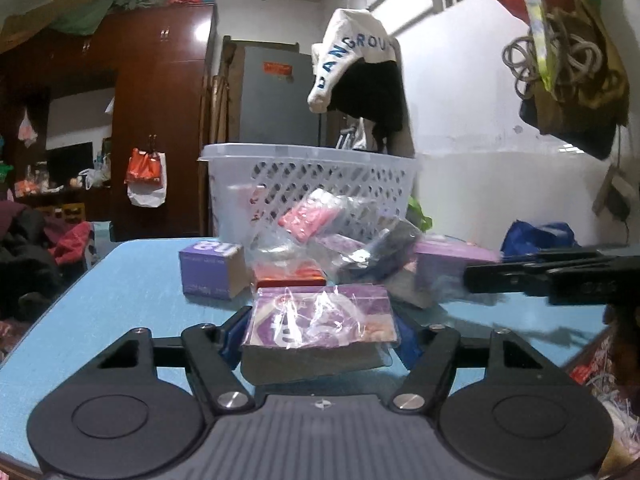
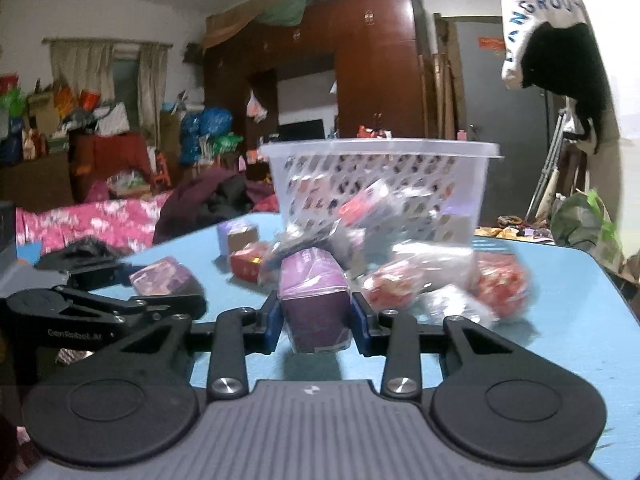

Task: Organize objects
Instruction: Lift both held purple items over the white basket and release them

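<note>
2 claws each grip a box above the blue surface (image 1: 120,280). Left claw (image 1: 320,338) clamps a plastic-wrapped purple packet (image 1: 320,320) lying flat between its blue pads. Right claw (image 2: 318,322) pinches a purple box (image 2: 318,312) held upright. Beyond them, more wrapped packets (image 2: 400,276) are heaped against the white basket (image 1: 312,176).

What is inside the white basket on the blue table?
Through the basket's lattice wall only blurred pink and pale shapes show, in both views. Whether these lie inside or lean against the outside cannot be told. The pile in front covers its lower part, and its rim hides the inside.
</note>
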### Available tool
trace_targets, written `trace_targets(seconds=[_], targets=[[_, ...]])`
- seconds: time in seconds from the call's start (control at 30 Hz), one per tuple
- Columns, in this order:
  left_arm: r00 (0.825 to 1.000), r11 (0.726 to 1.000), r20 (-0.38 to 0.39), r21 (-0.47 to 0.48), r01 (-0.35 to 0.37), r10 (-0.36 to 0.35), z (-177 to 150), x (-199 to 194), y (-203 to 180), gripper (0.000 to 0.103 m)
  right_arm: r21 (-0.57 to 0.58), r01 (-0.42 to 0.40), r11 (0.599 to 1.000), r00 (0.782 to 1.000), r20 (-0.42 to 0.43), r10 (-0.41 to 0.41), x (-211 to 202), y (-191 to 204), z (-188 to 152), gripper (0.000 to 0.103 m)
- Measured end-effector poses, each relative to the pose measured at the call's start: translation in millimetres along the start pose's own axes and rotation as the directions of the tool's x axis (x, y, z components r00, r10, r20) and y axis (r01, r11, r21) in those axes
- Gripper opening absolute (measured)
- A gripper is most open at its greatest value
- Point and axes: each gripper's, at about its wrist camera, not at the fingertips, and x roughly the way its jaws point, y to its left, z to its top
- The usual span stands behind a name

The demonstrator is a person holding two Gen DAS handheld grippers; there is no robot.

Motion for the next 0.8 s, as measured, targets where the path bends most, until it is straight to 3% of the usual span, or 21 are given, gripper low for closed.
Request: trace_targets(seconds=[0.27, 0.43, 0.7, 0.8], targets=[[0.999, 0.997, 0.032, -0.077, 0.029, -0.027, 15, 7, 14, 0.073, 0.118, -0.035, 0.992, 0.997, 0.074, 0.027, -19, -37, 10, 0.039], [0.997, 0.991, 0.056, -0.119, 0.065, -0.058, 42, 17, 24, 0.073, 0.147, -0.035, 0.988, 0.994, 0.109, 0.019, -17, -51, 30, 0.039], [0.992, 0.982, 0.107, -0.167, 0.089, -0.072, 128, 43, 36, 0.073, 0.095, 0.006, 0.995, 0.991, 0.135, -0.019, 16, -59, 104, 0.039], [0.995, 0.983, 0.068, -0.165, 0.077, -0.067, 172, 73, 38, 0.073, 0.064, 0.036, 0.997, 0.991, 0.125, -0.044, 41, -63, 138, 0.039]])
